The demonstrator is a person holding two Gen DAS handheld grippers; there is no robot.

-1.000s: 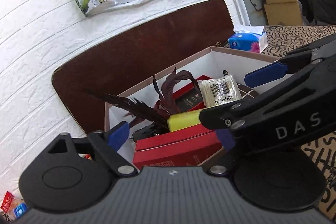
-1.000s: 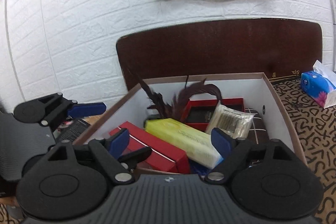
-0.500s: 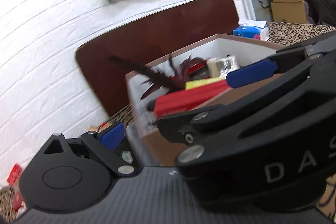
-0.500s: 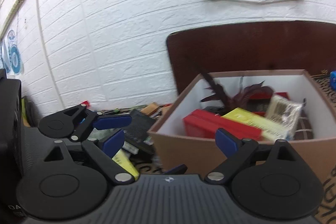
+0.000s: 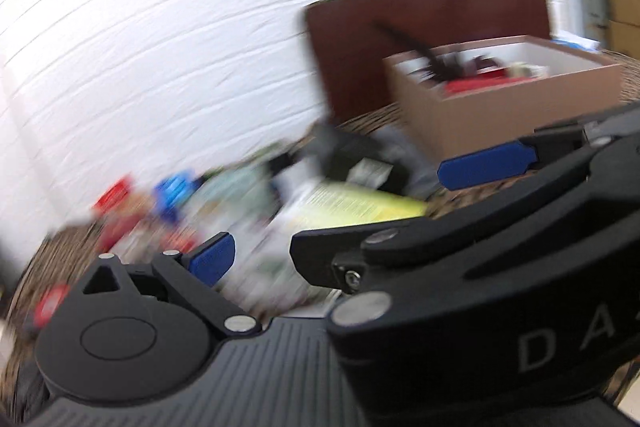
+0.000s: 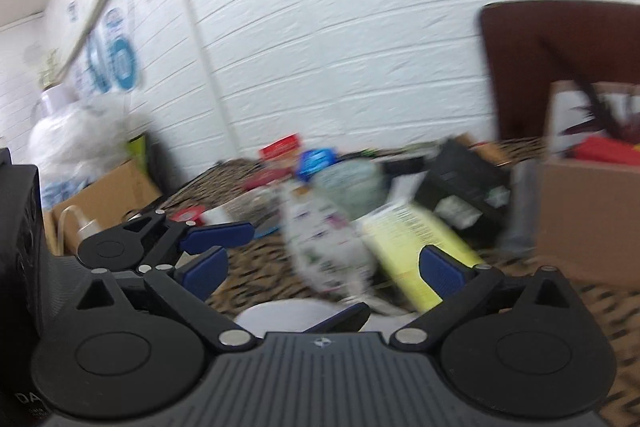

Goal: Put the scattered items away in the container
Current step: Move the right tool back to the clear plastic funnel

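The cardboard box [image 5: 500, 115] stands at the right, holding red boxes and dark feathers; it also shows at the right edge of the right wrist view [image 6: 588, 211]. Scattered items lie left of it, blurred: a yellow-green box [image 6: 420, 243], a white printed pouch [image 6: 324, 243], a black box [image 6: 468, 179], a blue-capped item [image 6: 316, 159]. My right gripper [image 6: 320, 271] is open and empty above the pouch and yellow box. My left gripper [image 5: 320, 251] is open and empty; its right finger is hidden behind the right gripper's body [image 5: 500, 267].
A white brick wall runs behind the patterned table [image 6: 260, 275]. A dark wooden board [image 5: 420, 39] leans behind the box. A cardboard carton [image 6: 108, 199] and a white bag [image 6: 72, 139] stand far left. A white round object [image 6: 296, 315] lies just under my right gripper.
Both grippers have swung left, away from the box and toward the pile of scattered items. The box has slid to the right edge of both views. Both stay open and empty.
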